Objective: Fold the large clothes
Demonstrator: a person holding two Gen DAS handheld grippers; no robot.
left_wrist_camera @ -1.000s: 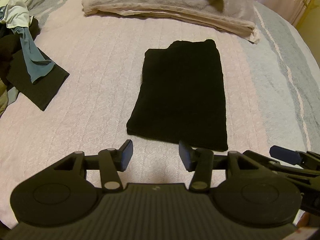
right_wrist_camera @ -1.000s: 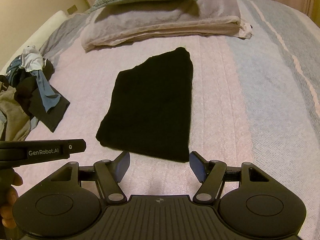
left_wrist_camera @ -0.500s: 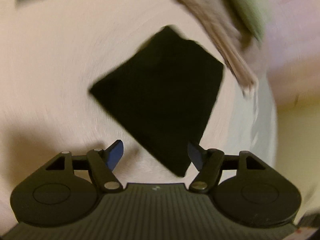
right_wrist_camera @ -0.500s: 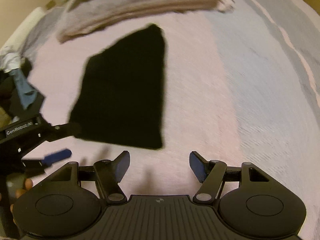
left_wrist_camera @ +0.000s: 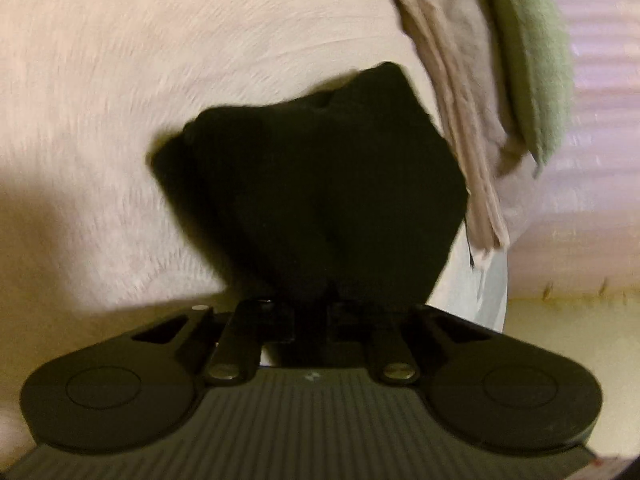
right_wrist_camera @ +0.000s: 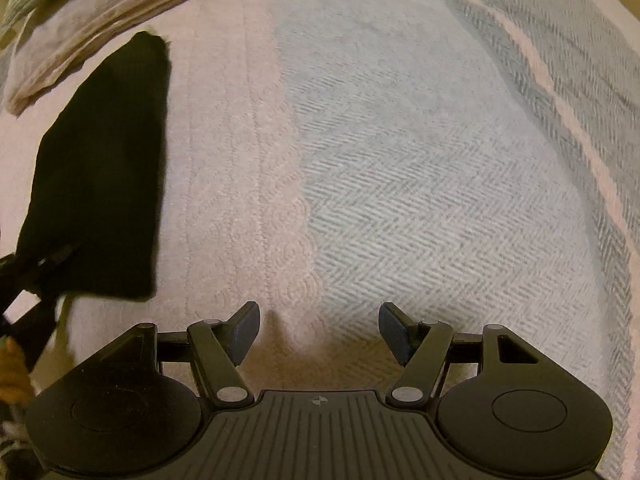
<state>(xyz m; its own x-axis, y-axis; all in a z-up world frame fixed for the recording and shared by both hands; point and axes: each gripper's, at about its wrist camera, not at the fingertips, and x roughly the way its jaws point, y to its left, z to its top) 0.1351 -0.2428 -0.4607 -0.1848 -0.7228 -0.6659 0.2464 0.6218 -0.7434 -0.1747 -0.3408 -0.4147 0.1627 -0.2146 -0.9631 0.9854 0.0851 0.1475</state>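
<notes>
Both grippers are over the bed (right_wrist_camera: 400, 160): the left gripper (left_wrist_camera: 320, 296) is closing its jaws on the near edge of the folded black garment (left_wrist_camera: 312, 184) at mid-frame, while the right gripper (right_wrist_camera: 318, 332) hangs with jaws apart over bare cover, the garment at its far left. Judging by this, the folded piece is being picked up; next comes a clean lift that keeps the folds together

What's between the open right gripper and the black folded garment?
Only bare pink bedspread, seen in the right wrist view. The right gripper hangs beside the black folded garment, nothing between its fingers.
</notes>
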